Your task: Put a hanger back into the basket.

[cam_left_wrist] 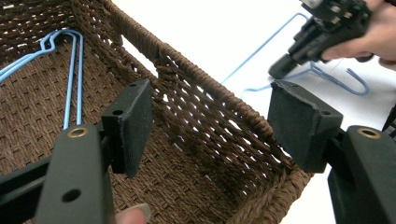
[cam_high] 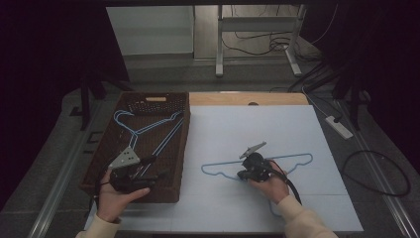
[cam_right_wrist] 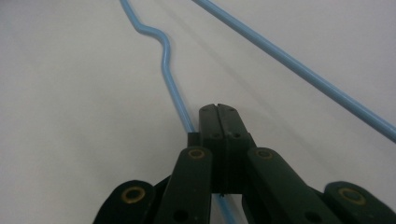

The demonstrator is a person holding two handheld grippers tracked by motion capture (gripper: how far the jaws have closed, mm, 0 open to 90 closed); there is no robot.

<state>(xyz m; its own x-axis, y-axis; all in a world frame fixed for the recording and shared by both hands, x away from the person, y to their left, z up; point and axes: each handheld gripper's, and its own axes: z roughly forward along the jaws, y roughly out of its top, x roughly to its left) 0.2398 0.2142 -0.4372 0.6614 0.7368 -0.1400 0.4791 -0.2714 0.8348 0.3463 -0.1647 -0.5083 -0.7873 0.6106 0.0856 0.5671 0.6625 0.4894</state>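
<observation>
Big white table (cam_high: pixel 237 129) has a brown basket (cam_high: pixel 176 148) on its left with blue hangers (cam_high: pixel 148 130) inside, the left gripper (cam_left_wrist: pixel 210 126) hangs over its near corner, jaws wide apart and empty, while the right gripper (cam_right_wrist: pixel 218 116) is clamped tight on the hanger (cam_high: pixel 297 159) lying flat mid-table.

The high view is dim, with near-black dark to both sides of the desk (cam_high: pixel 257 134) and a brighter floor strip beyond it. In the gripper views the desk glares white, and close parts blur.
</observation>
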